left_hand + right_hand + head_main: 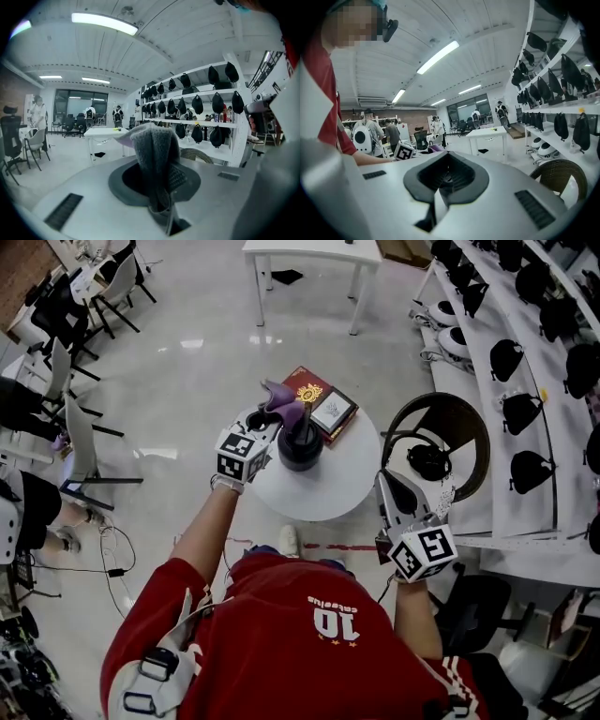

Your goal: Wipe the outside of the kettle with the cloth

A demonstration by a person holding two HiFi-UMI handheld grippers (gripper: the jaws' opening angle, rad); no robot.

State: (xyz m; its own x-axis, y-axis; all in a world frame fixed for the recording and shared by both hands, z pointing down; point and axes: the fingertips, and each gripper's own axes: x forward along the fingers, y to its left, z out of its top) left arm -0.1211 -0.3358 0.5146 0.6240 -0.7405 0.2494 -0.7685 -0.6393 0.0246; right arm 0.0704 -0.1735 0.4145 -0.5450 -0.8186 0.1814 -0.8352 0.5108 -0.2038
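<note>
Purple cloth (284, 399), pinched in the fingers of the left gripper (269, 422), hangs at the top of the kettle (300, 448). The right gripper (443, 180), fingers pressed together and empty, hovers well right of it. Wiping looks barely begun.

A round white desk (330, 491) carries a red book (320, 401); just beside it, a wicker chair (472, 424) holds black headphones (428, 461).

Red short-sleeved shirt (281, 652) on the person carries a white "10" on its back, seen upside down. The small white word beside the number is too small to read. Print on the dark red flat box (307, 387) is illegible too.
</note>
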